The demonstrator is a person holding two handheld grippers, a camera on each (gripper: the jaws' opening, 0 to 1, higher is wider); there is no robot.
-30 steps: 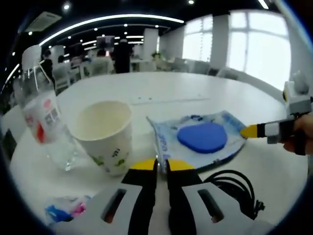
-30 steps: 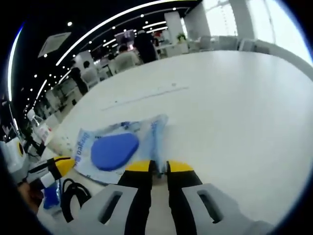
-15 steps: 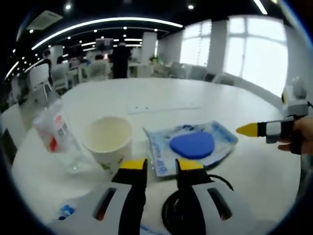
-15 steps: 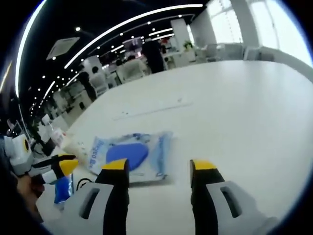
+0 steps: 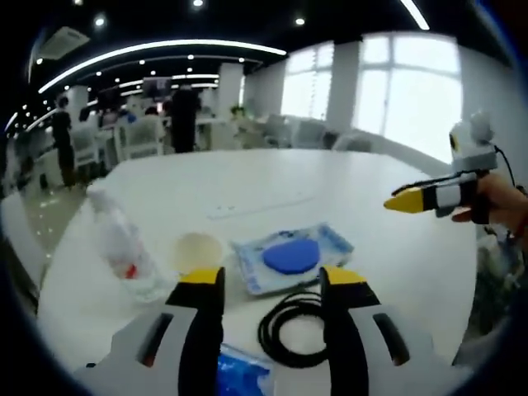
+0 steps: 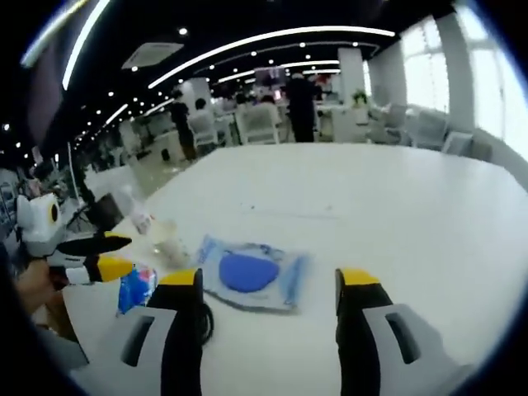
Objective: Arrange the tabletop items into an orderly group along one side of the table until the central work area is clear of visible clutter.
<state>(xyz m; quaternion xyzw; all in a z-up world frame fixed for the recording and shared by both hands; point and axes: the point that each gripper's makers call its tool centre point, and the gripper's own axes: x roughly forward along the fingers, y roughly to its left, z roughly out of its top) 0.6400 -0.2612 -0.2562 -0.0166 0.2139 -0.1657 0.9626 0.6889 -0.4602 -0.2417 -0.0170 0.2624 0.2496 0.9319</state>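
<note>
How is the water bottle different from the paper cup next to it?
The water bottle lies tipped on its side on the white table, while the paper cup stands upright. The water bottle is see-through plastic with a red label; the paper cup is pale and not see-through. The water bottle looks longer than the paper cup is tall. Both sit close together near one side of the table, left of the blue packet.

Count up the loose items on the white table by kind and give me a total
Plastic bottle: 1
Paper cup: 1
Clear packet with a blue disc: 1
Coiled black cable: 1
Small blue packet: 1
Total: 5
</note>
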